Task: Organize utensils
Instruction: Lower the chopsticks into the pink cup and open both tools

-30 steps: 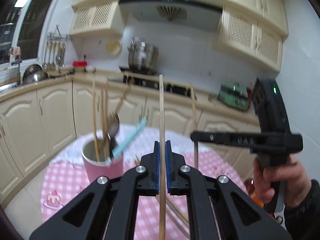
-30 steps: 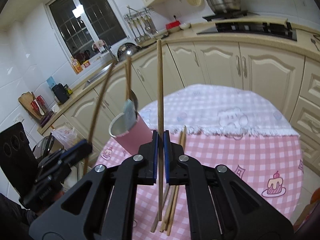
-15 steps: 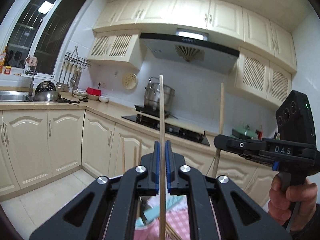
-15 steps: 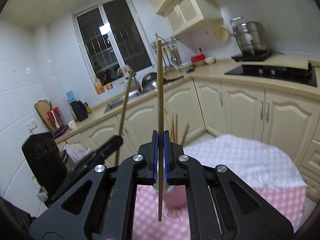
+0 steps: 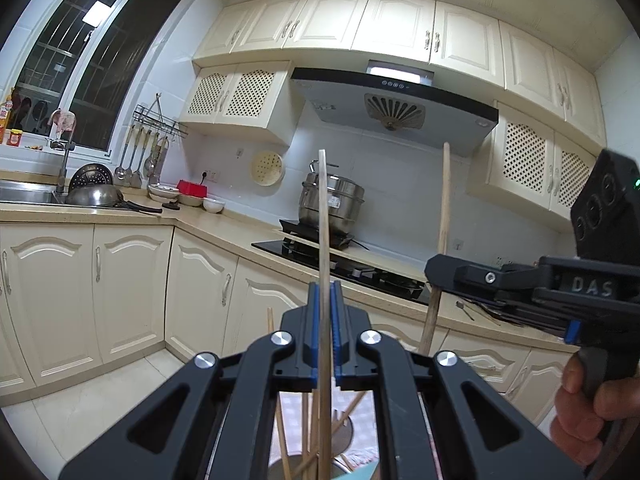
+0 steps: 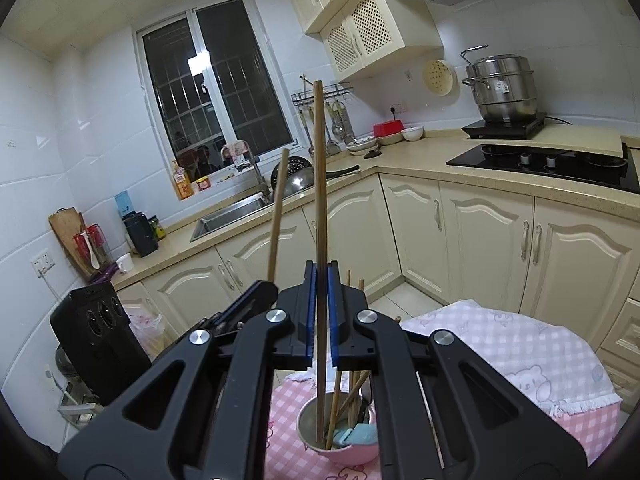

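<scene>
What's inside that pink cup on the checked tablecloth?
The pink cup holds several wooden chopsticks and a light blue utensil handle; the right gripper's arms cover part of its contents.

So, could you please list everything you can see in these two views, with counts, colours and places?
chopstick: two, wooden, upright, one clamped per gripper
cup: one, pink, on table, holding chopsticks and a light blue utensil
tablecloth: one, pink and white check, on table
steamer pot: one, steel, on stove
range hood: one, grey, above stove
sink: one, steel, under window
red container: one, on counter
left gripper: black, blue fingers, shut
right gripper: black, blue fingers, shut
hand: one, gripping right gripper's handle
</scene>
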Available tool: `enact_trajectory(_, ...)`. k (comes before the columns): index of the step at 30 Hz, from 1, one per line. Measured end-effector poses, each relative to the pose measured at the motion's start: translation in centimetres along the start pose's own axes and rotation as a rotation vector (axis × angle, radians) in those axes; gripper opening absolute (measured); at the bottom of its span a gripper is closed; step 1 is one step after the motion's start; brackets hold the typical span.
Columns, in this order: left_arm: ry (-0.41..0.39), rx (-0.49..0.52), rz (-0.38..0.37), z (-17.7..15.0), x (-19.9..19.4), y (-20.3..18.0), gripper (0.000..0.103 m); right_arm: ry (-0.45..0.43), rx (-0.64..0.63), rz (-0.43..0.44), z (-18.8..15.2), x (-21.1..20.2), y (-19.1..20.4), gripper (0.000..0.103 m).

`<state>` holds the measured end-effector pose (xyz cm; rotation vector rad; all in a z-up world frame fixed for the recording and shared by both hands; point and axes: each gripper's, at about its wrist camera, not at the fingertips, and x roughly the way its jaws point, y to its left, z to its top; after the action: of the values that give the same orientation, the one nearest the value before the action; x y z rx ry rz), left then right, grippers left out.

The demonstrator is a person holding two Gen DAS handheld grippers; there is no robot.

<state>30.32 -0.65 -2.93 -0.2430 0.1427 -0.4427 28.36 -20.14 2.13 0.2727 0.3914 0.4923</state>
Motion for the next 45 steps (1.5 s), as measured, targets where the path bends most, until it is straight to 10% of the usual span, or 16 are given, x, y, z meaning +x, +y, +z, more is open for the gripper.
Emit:
enact_trajectory(36,0.110,0.039,0.062,-7.7,5.0,3.3,0.005,0.115,0.018,-0.081,-3.0,5.8,-0.7,0.006)
enact_trajectory(39,0.138,0.023,0.059,-7.7,4.2,3.4,0.028,0.145,0.023,-0.079,-3.2,5.9,-0.8,0.007)
enact_trajectory(40,0.129,0.018,0.076,-7.6,3.5,3.6,0.043,0.146,0.031,-0.081,-3.2,5.7,-0.9,0.012)
enact_trajectory(43,0.122,-0.001,0.101,-7.0,1.9,4.0,0.064,0.106,0.056,-0.092,-3.2,4.4,-1.3,0.076)
enact_trajectory(45,0.115,-0.004,0.119,-6.5,0.9,4.1,0.072,0.087,0.059,-0.093,-2.9,3.5,-1.4,0.077)
